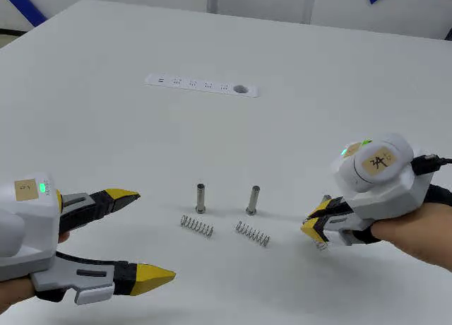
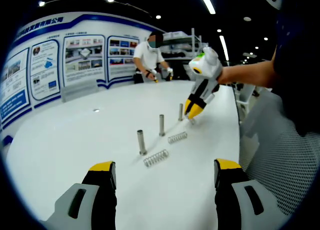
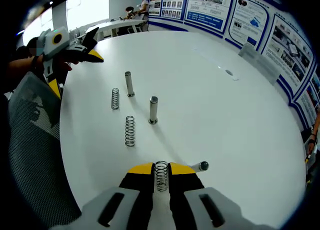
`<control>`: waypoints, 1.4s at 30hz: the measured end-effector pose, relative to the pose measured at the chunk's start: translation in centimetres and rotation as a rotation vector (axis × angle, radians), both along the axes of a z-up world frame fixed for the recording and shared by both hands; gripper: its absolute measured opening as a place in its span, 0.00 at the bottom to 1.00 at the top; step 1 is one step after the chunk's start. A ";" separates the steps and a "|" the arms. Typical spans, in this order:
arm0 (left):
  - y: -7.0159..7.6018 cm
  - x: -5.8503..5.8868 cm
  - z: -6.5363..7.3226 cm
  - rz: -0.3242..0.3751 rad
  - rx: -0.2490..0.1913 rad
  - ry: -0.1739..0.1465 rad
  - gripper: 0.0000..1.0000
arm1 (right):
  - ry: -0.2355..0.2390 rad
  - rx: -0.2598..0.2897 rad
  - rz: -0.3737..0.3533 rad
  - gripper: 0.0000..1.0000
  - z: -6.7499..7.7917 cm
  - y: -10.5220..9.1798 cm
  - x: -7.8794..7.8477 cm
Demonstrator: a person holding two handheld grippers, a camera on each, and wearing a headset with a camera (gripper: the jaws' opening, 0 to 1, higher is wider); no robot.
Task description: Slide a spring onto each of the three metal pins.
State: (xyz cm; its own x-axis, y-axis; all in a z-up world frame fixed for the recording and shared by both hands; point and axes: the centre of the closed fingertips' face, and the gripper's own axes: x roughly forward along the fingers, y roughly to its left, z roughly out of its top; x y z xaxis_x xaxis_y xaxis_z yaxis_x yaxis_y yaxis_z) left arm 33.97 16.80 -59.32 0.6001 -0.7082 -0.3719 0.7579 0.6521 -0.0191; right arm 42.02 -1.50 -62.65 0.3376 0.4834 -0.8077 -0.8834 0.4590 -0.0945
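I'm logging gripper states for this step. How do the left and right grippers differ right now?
The left gripper has its jaws spread wide and holds nothing, while the right gripper is shut on a spring. The left gripper sits off to the side, apart from the pins and loose springs, while the right gripper's tips are close beside a pin. Both have black jaws with yellow tips.

The right gripper (image 1: 311, 222) hides most of the third pin (image 1: 325, 198) in the head view.
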 end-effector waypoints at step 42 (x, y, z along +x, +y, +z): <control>0.2 0.0 0.1 0.009 -0.012 -0.010 0.81 | -0.065 0.107 -0.123 0.11 9.2 -1.5 2.1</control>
